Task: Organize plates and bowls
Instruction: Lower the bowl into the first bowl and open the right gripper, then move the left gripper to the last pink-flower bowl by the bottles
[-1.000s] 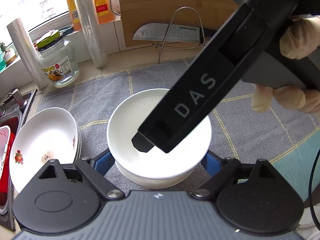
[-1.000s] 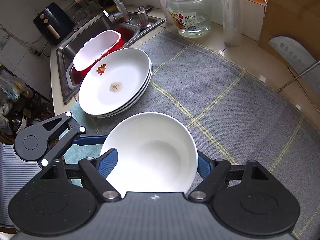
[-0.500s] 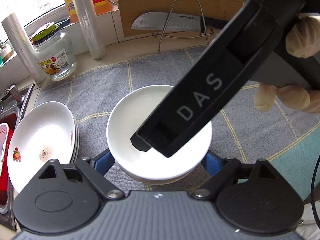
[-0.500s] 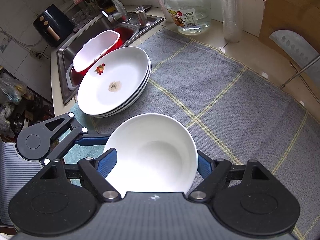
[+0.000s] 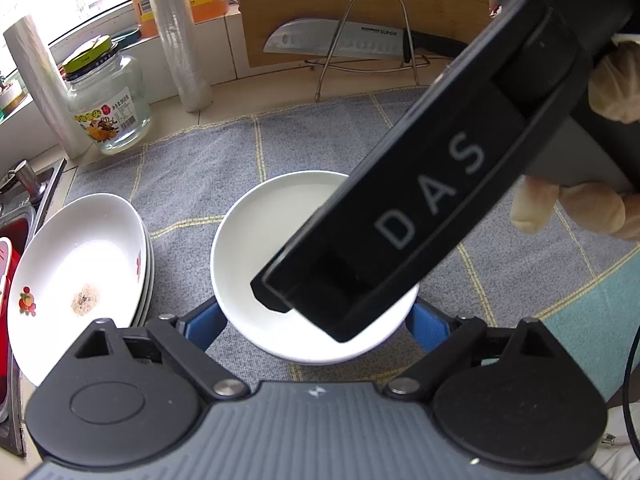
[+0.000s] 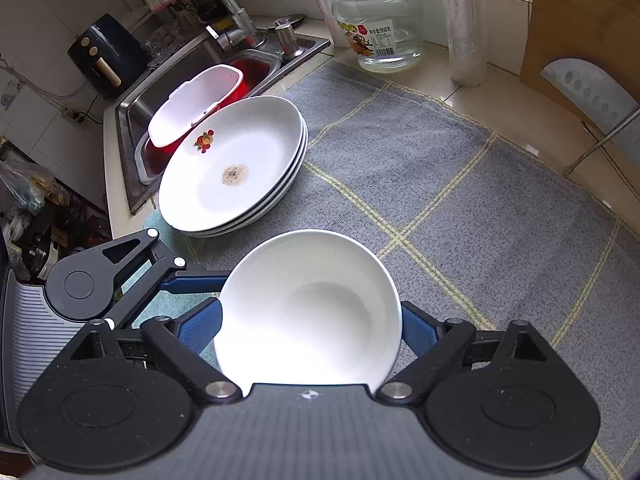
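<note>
A white bowl (image 5: 272,232) (image 6: 312,304) rests on the grey checked mat (image 6: 440,184). In the right wrist view my right gripper (image 6: 310,322) straddles it. Its jaws are opening, with a blue pad (image 6: 204,324) close beside each side of the rim. In the left wrist view the right gripper's black body (image 5: 420,220) covers part of the bowl. My left gripper (image 5: 312,320) is opening around the same bowl, with its pads (image 5: 202,322) just clear of the rim. To the left stands a stack of white plates (image 5: 80,264) (image 6: 232,168). The top plate has a fruit motif and a brown stain.
A glass jar (image 5: 108,108) and rolls of plastic wrap (image 5: 176,32) stand at the back. A knife (image 5: 340,44) lies on a wire stand before a wooden board. The sink (image 6: 136,108), left of the plates, holds a red and white basin. A gloved hand (image 5: 580,208) is at right.
In the left wrist view the bowl looks smaller and farther, and the second rim under it shows less. The right gripper's pads stand slightly wider apart.
</note>
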`<move>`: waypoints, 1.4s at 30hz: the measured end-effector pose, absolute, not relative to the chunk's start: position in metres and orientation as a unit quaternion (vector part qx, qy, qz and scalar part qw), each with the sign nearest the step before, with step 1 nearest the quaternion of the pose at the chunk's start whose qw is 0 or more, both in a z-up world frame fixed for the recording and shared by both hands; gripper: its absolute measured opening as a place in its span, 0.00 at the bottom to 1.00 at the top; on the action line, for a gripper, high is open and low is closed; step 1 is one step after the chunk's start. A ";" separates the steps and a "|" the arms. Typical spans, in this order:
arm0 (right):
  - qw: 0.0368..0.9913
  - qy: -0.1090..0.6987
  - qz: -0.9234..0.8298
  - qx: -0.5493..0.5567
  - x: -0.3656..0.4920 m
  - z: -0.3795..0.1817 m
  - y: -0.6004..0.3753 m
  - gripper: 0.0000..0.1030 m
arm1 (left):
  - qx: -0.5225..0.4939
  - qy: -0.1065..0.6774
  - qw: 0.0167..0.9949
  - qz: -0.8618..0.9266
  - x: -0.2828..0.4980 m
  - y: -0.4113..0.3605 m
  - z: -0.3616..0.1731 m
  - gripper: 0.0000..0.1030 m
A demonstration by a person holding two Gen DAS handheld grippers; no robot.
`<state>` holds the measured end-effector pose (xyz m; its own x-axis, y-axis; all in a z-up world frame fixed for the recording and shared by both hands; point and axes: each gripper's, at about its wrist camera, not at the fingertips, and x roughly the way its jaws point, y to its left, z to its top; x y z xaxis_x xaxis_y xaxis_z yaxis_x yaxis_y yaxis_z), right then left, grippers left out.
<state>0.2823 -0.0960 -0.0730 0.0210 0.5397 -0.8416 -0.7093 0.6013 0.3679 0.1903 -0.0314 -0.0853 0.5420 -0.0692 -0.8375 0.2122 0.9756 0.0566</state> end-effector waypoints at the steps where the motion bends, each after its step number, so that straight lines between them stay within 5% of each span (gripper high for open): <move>1: 0.713 0.544 0.436 -0.076 0.283 -0.074 -0.097 0.99 | 0.078 0.471 0.875 -0.079 0.190 -0.032 -0.085 0.93; 12: 0.751 0.516 0.405 -0.072 0.281 -0.066 -0.120 1.00 | 0.068 0.459 0.883 -0.073 0.177 -0.028 -0.077 0.94; 23: 0.866 0.399 0.291 -0.077 0.258 -0.044 -0.191 1.00 | 0.059 0.412 0.907 -0.066 0.163 -0.031 -0.041 0.94; 42: 0.913 0.388 0.090 -0.089 0.246 -0.070 -0.361 1.00 | 0.107 0.406 0.885 -0.201 0.231 -0.173 -0.060 0.95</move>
<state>0.2464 -0.3613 -0.0701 0.6825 0.0951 -0.7246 -0.2339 0.9678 -0.0933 0.2308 -0.1734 -0.0602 0.5888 -0.2691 -0.7621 0.4435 0.8959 0.0264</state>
